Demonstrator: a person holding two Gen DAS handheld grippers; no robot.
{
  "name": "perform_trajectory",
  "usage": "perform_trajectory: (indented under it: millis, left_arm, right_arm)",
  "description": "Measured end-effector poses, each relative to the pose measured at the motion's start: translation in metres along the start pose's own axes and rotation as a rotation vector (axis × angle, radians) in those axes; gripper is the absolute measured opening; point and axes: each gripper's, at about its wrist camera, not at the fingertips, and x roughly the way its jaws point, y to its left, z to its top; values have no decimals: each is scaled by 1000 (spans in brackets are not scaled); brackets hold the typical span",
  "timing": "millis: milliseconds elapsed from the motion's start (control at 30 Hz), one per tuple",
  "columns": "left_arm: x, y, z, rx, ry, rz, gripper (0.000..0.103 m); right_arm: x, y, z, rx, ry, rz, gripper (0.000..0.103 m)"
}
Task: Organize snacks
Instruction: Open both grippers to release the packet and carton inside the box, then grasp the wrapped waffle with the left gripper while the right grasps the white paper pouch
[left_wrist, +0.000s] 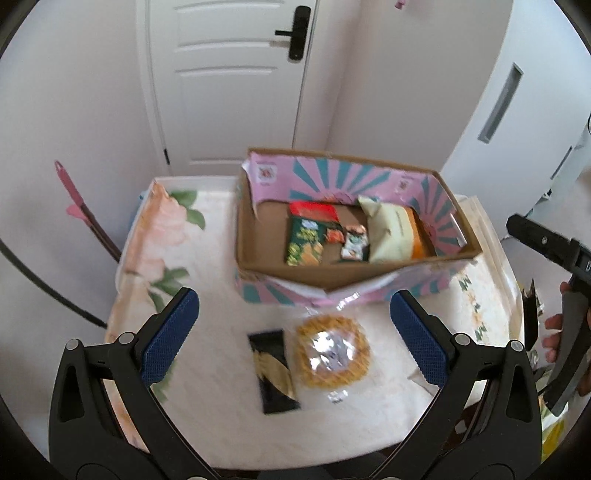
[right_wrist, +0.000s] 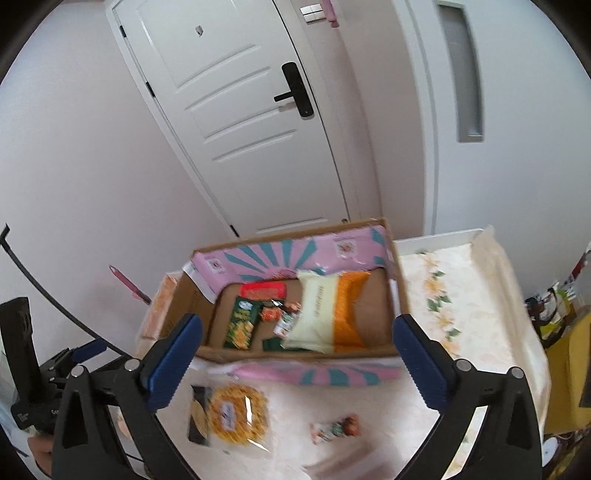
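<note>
A pink and teal cardboard box (left_wrist: 332, 291) (right_wrist: 314, 371) stands open on the table. It holds a green packet (left_wrist: 304, 242), a red packet (left_wrist: 314, 211), small sachets (left_wrist: 352, 242) and a cream and orange bag (left_wrist: 393, 232) (right_wrist: 325, 314). In front of the box lie a round yellow noodle pack (left_wrist: 332, 350) (right_wrist: 236, 411), a black packet (left_wrist: 273, 369) (right_wrist: 199, 413) and a small candy wrapper (right_wrist: 334, 428). My left gripper (left_wrist: 293, 336) is open and empty above the noodle pack. My right gripper (right_wrist: 297, 354) is open and empty above the box's near wall.
The table has a floral cloth (left_wrist: 207, 266) (right_wrist: 461, 295). A white door (left_wrist: 229, 81) and walls stand behind. A pink-handled tool (left_wrist: 74, 195) leans at the left. The other gripper shows at the right edge of the left wrist view (left_wrist: 565, 321). Clutter lies right of the table (right_wrist: 554, 310).
</note>
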Motion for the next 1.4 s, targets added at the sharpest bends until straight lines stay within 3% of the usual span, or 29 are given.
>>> perform_trajectory:
  millis: [167,333,633,733,933,1333,1400]
  left_arm:
    - [13,-18,-27,-3,46,22,103]
    - [43,-34,-52,-19,98,14,103]
    - [109,-47,-77,3,190,60,103]
    - [118,-48,-80,9,185,98,102]
    - [133,-57,-81,38,194,102,100]
    - [162,-63,-74,73,228,109,93]
    - [164,-66,-71,82,225,103,85]
  right_arm:
    - [-5,-12,-19,-46,93,-53,102]
    - [-10,-20,-48,-85,119,-101,102]
    - [4,-53,-105,53,187,-178,102]
    - [7,-56,-118,79,194,-181,102]
    - [12,-63,-140,186,215,-176,102]
    - [27,-55,-151,256,247,-205,102]
    - [29,-54,-150,264,249,-212,102]
